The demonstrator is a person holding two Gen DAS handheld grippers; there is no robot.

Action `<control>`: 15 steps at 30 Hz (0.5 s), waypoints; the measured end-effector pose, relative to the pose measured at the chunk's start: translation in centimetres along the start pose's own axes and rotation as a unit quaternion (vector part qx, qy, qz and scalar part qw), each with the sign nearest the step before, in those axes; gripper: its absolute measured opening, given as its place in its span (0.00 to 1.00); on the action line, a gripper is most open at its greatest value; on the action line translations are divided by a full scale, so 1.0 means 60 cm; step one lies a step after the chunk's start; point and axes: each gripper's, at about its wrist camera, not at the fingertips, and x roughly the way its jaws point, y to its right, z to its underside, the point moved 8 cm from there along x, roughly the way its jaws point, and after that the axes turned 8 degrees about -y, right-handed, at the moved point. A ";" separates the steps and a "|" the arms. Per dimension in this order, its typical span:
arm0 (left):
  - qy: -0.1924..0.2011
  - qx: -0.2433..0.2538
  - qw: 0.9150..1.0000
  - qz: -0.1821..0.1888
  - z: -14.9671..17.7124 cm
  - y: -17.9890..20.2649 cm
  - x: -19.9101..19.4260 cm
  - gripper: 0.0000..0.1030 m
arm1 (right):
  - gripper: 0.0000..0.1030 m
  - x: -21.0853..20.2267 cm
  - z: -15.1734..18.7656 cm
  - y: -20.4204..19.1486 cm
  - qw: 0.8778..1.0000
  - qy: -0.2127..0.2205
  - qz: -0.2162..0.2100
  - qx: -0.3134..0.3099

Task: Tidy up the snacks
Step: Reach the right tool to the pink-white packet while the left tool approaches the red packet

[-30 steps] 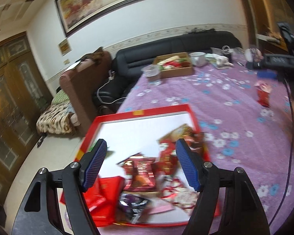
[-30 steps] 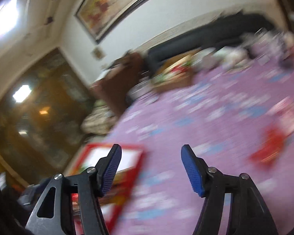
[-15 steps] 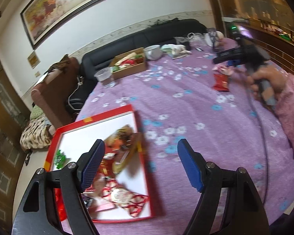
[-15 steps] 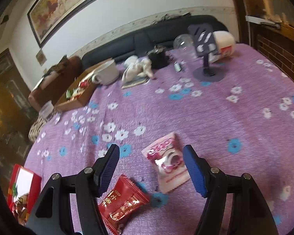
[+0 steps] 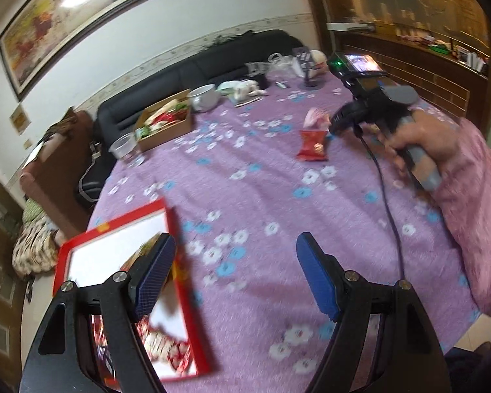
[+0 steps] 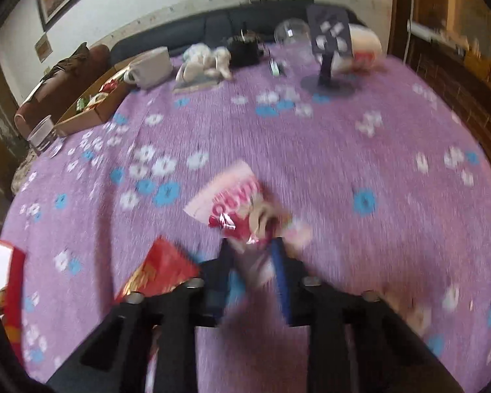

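A pink snack packet (image 6: 235, 203) lies on the purple flowered tablecloth (image 6: 343, 163). My right gripper (image 6: 252, 258) is closed on its near end. A red snack packet (image 6: 160, 271) lies just left of it; it also shows in the left wrist view (image 5: 312, 145), with the pink packet (image 5: 316, 118) behind it. My left gripper (image 5: 235, 271) is open and empty above the cloth, right of a red-rimmed white tray (image 5: 114, 229) holding several wrapped snacks (image 5: 162, 344).
A cardboard box of snacks (image 5: 165, 122), a white mug (image 5: 204, 96), a clear plastic cup (image 5: 124, 147), a cloth bundle (image 6: 206, 62) and a dark phone stand (image 6: 327, 52) stand at the table's far side. A black sofa (image 5: 212, 62) lies beyond.
My right gripper has moved in and closed on the pink packet. My left gripper has swung right, away from the tray, still open.
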 end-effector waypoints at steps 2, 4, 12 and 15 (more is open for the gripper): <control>0.001 0.015 1.000 0.023 -0.027 0.010 0.018 0.74 | 0.09 -0.010 0.023 0.005 1.000 -0.007 -0.001 -0.006; -0.013 0.015 0.999 0.026 -0.052 0.013 0.048 0.74 | 0.09 -0.027 0.043 0.013 1.000 0.007 -0.010 -0.015; -0.043 0.012 0.998 0.046 -0.112 0.028 0.108 0.74 | 0.53 -0.082 -0.039 0.016 0.995 0.089 -0.049 -0.024; -0.053 0.021 0.997 0.049 -0.127 0.038 0.127 0.74 | 0.53 -0.034 -0.067 0.000 0.997 0.056 -0.009 -0.049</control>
